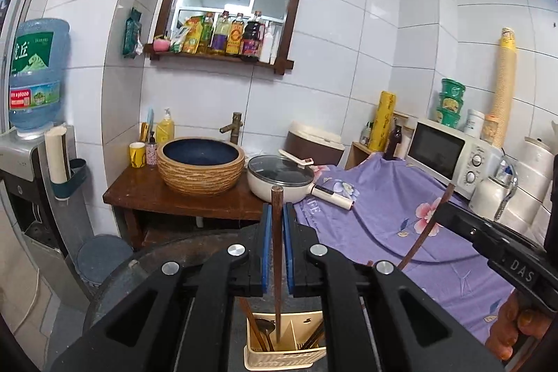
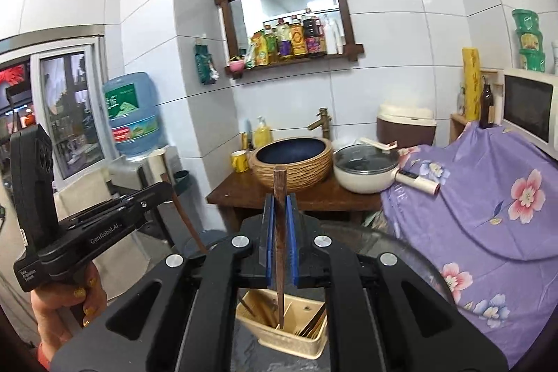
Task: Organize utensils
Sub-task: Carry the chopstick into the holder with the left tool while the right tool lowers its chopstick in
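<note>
Both grippers are black plastic with blue pads on the inner faces of the fingers and round silver screws on the linkage arms. Left gripper (image 1: 278, 225): four screws in its own view; from the right wrist view its side reads "GenRobot.AI", with a white "Data Acquisition System" label and a boxy black camera block. Right gripper (image 2: 280, 222): side marked "DAS". Left hand (image 2: 66, 309): glittery gold nail polish.

- Below my left gripper's fingers (image 1: 268, 246), the utensil holder (image 1: 284, 359) is half masked by the gripper body.
- Beneath my right fingers (image 2: 290, 239), the chopstick (image 2: 280, 253) tip's contact with the holder is unclear.
</note>
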`<state>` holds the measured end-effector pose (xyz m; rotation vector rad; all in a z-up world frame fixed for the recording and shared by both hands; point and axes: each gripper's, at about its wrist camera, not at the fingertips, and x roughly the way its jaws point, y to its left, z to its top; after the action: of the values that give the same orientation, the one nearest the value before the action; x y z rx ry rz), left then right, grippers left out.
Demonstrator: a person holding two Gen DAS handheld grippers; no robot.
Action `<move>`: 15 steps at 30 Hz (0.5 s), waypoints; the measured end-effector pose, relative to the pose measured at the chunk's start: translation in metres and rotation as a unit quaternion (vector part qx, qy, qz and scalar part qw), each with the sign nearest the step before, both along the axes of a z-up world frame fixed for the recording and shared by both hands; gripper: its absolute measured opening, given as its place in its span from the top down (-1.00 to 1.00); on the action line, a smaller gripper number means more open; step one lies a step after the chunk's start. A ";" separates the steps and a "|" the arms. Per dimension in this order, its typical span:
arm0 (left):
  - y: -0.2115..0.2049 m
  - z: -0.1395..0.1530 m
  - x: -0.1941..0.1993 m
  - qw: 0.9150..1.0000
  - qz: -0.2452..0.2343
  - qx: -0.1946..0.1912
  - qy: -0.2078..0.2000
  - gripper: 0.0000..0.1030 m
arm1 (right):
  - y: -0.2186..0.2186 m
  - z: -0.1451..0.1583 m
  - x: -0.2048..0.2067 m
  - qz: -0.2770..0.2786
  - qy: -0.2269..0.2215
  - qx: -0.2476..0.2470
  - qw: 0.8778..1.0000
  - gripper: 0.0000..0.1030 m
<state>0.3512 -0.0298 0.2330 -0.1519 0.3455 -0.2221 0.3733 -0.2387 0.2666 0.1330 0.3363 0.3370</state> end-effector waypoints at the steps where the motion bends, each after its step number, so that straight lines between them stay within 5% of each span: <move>1: 0.000 -0.003 0.005 1.000 0.003 0.000 0.005 0.87 | 0.002 -0.004 0.004 -0.002 0.003 -0.002 1.000 0.85; 15: -0.015 -0.094 0.042 0.996 -0.012 0.010 0.085 0.87 | 0.014 -0.114 0.049 -0.008 0.088 -0.030 0.996 0.85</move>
<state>0.3932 -0.0452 0.1391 -0.1469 0.5191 -0.2301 0.4224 -0.2249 0.1528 0.1063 0.5200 0.2999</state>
